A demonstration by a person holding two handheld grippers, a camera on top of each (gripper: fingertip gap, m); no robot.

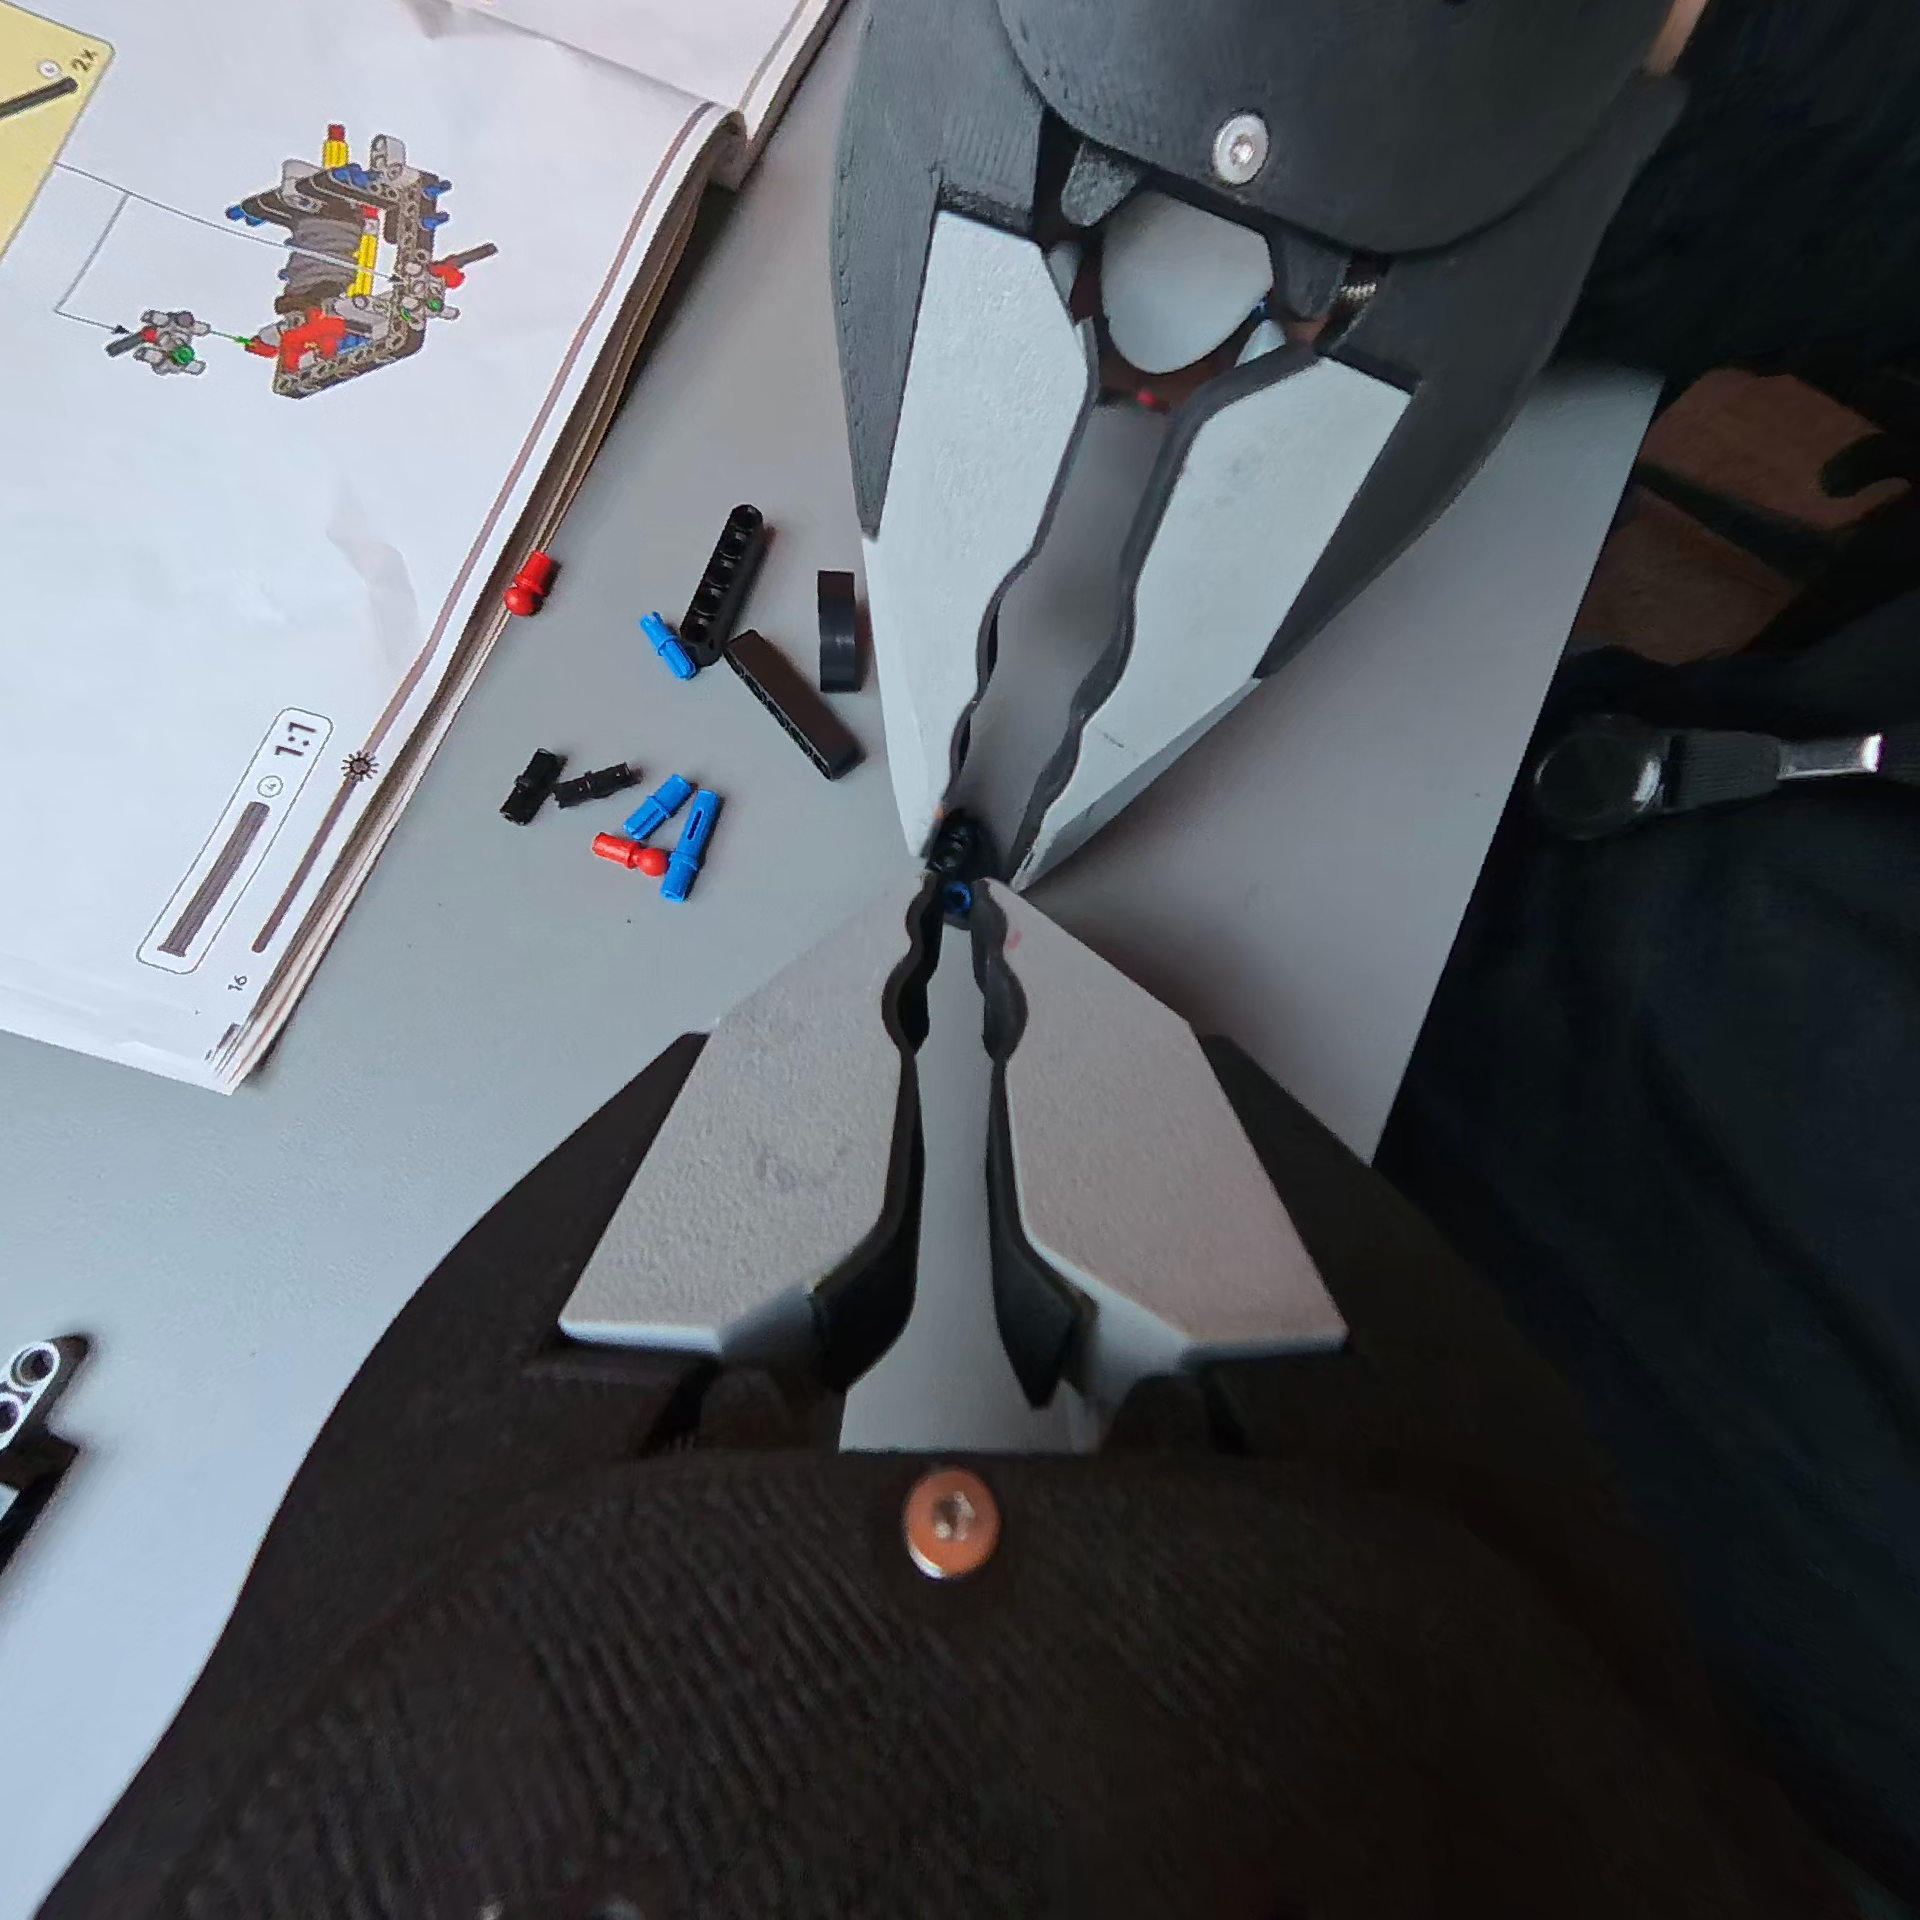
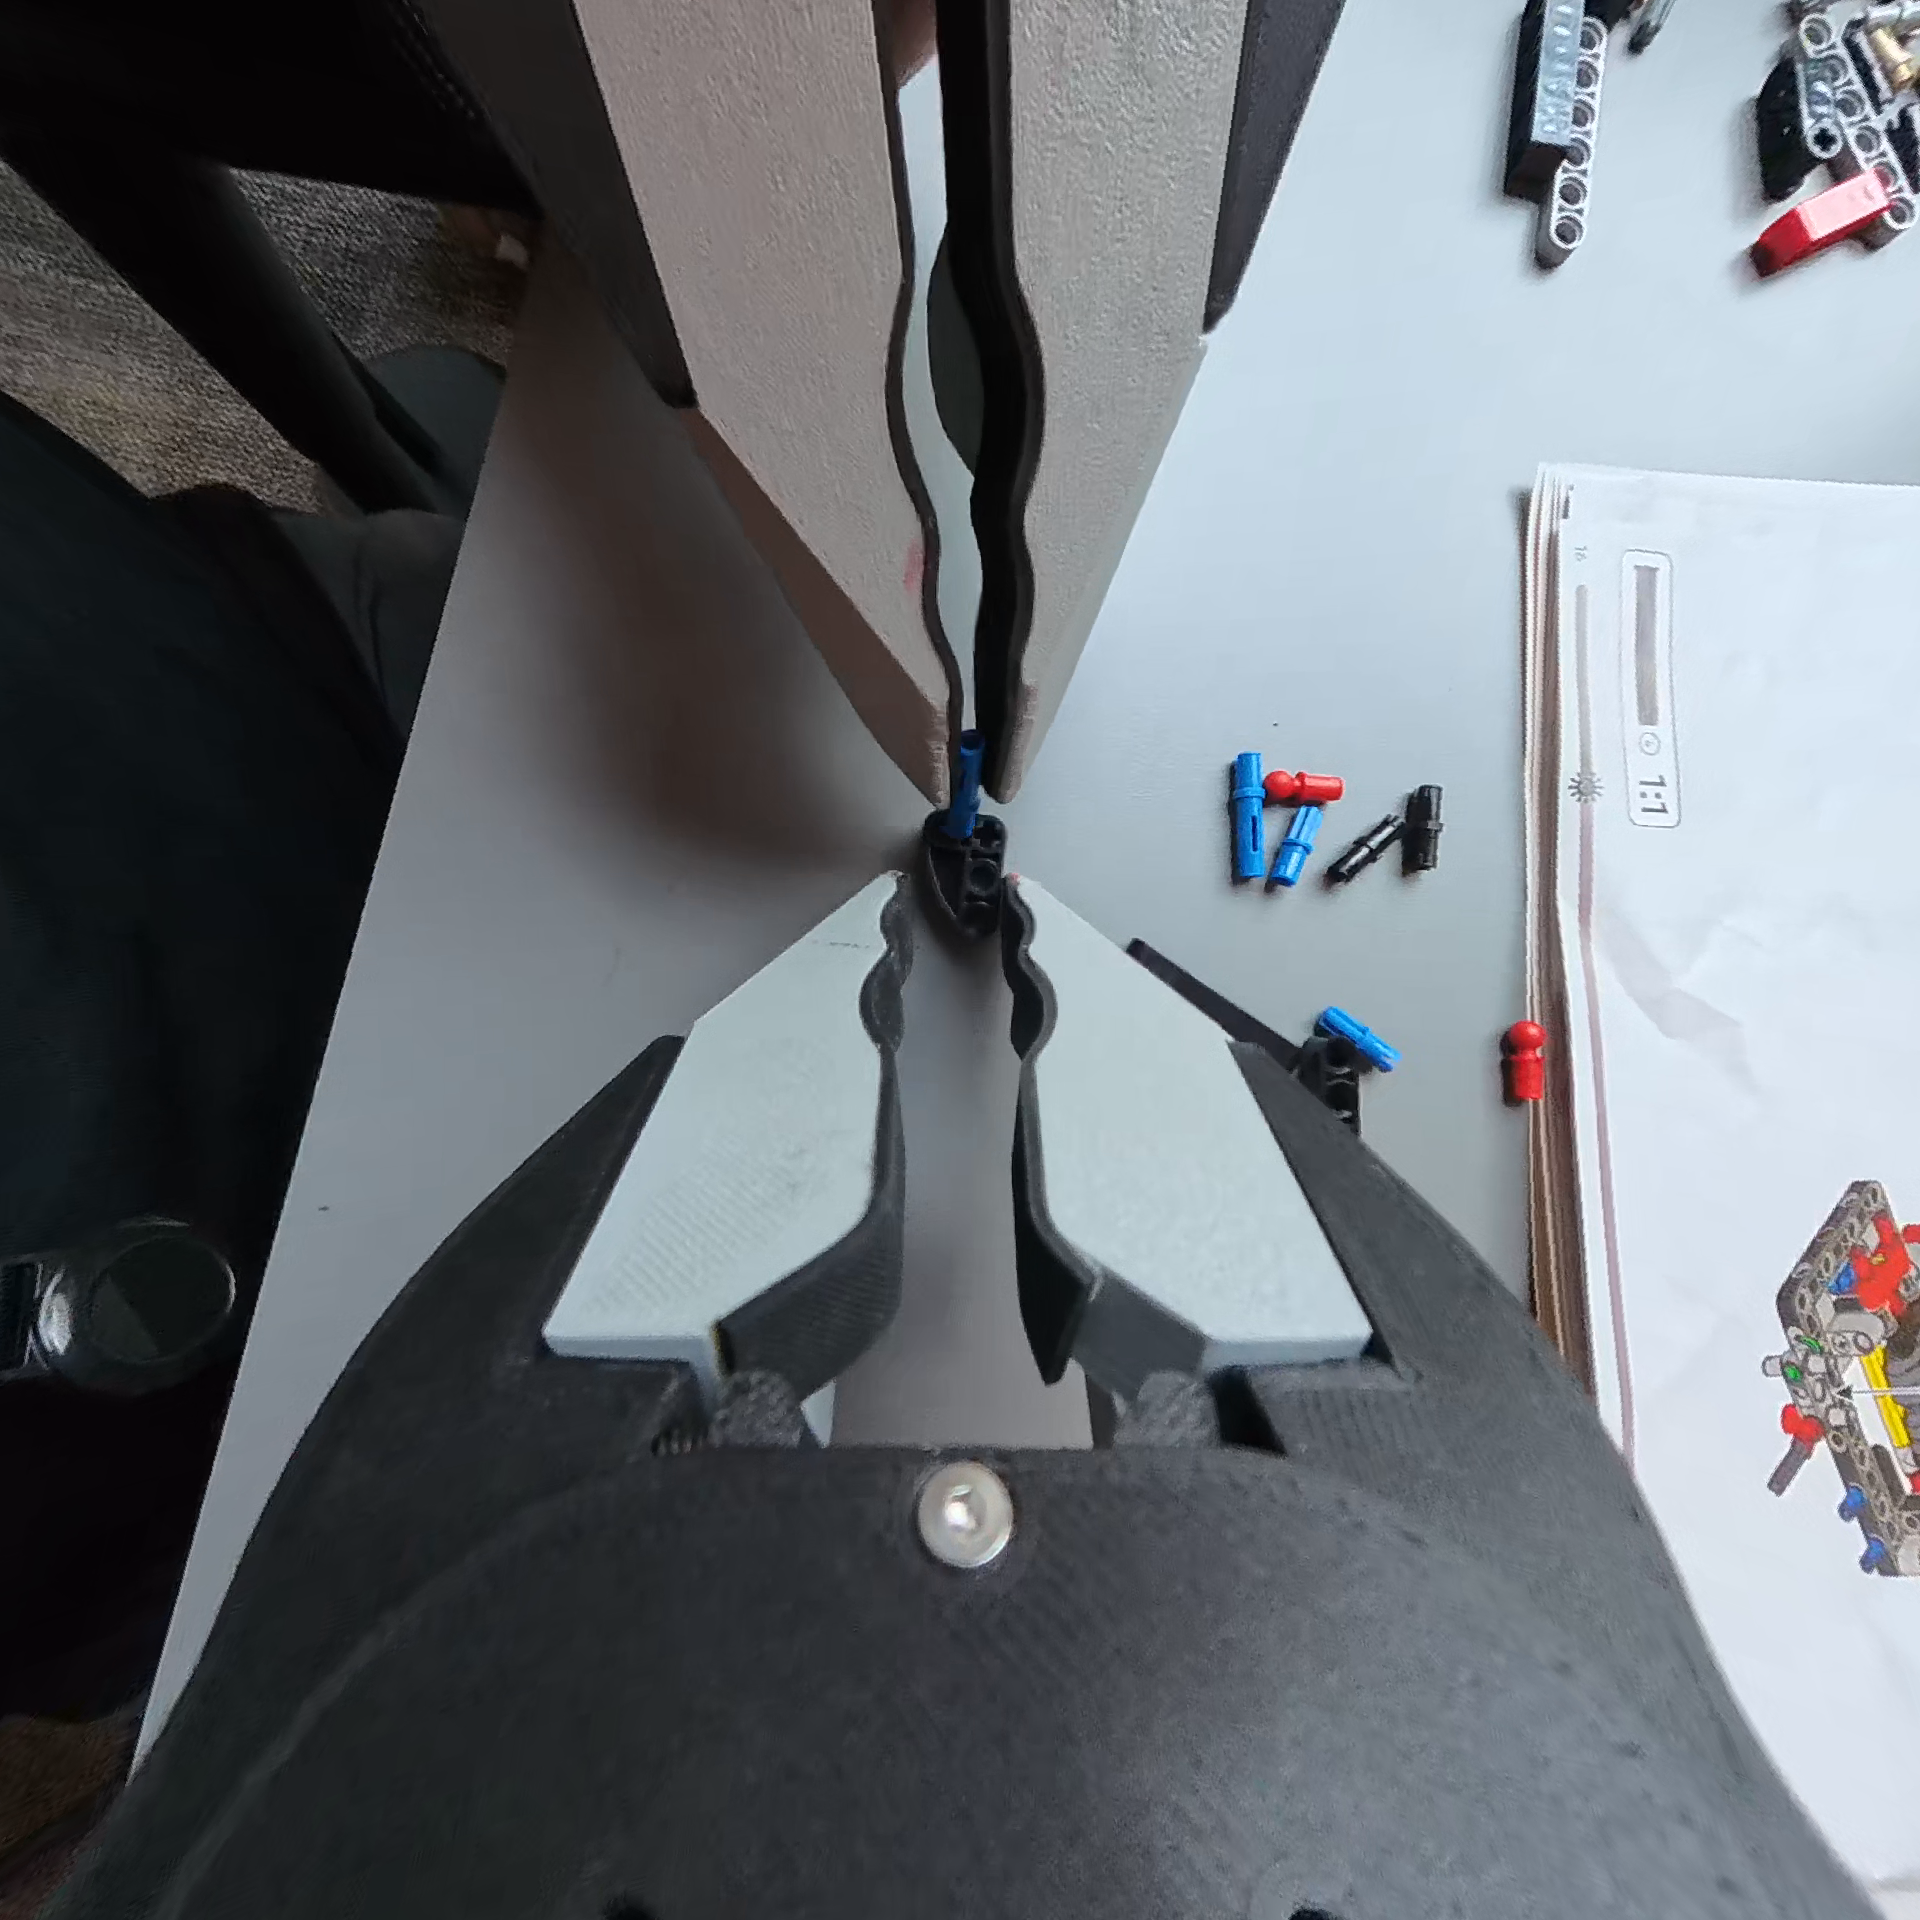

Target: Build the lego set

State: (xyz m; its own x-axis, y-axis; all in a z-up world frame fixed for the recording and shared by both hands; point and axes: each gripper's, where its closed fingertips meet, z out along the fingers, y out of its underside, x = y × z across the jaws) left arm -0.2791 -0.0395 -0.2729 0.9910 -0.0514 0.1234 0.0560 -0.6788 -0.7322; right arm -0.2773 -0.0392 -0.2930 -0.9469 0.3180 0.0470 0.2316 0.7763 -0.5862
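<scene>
Lego work sits at frame centre in both views: my left gripper is clamped on a blue pin, my right gripper clamped on a small black connector. I hold them tip to tip so the pin lines up with the connector's hole; I judge it partly seated. Both are above the grey table near its edge, which runs down the right of the left wrist view. Spare pins and the instruction booklet lie left there, well apart, so pushing straight in is unobstructed.
</scene>
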